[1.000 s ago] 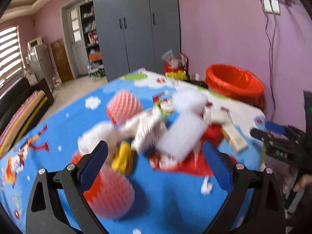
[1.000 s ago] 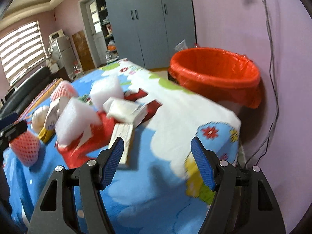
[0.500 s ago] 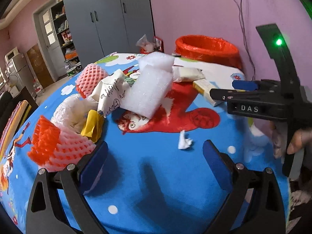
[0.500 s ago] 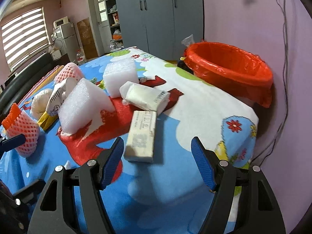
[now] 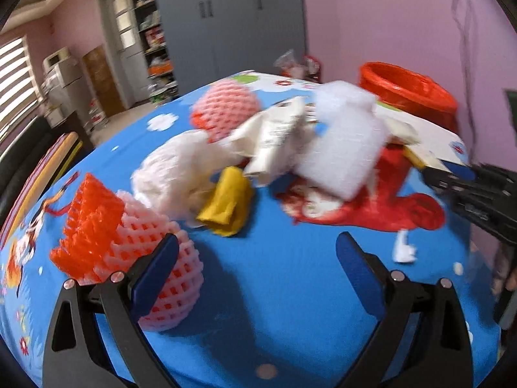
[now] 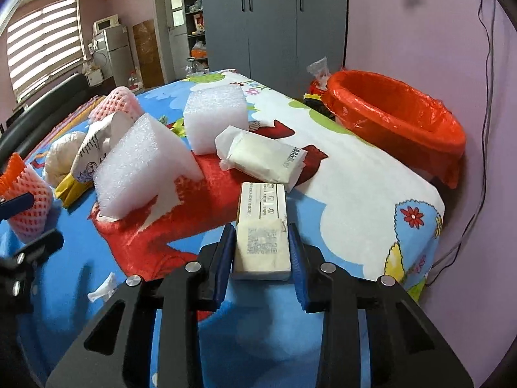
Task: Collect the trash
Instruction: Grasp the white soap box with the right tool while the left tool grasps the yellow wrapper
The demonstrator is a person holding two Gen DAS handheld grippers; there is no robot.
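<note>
My right gripper [image 6: 261, 245] is shut on a flat cream-coloured box [image 6: 262, 223] that lies on the table's blue cartoon cloth [image 6: 113, 245]. My left gripper [image 5: 255, 255] is open and empty, low over the cloth, with a pink-and-orange foam fruit net [image 5: 129, 245] against its left finger. Ahead of it lie a yellow wrapper [image 5: 226, 207], a white foam net [image 5: 174, 174], a crumpled paper bag [image 5: 271, 139] and a white foam block [image 5: 342, 148]. The red-lined trash bin [image 6: 397, 113] stands beyond the table's far right edge; it also shows in the left wrist view [image 5: 410, 93].
A white tissue pack [image 6: 261, 158], a second foam cube [image 6: 215, 116] and a pink net [image 6: 118, 103] lie further back. A small paper scrap [image 5: 402, 249] lies near the front. The pink wall is close on the right. Grey wardrobe [image 6: 271, 19] behind.
My right gripper has moved forward and closed on the cream box. My left gripper has swung left toward the pink-and-orange net and stays open.
</note>
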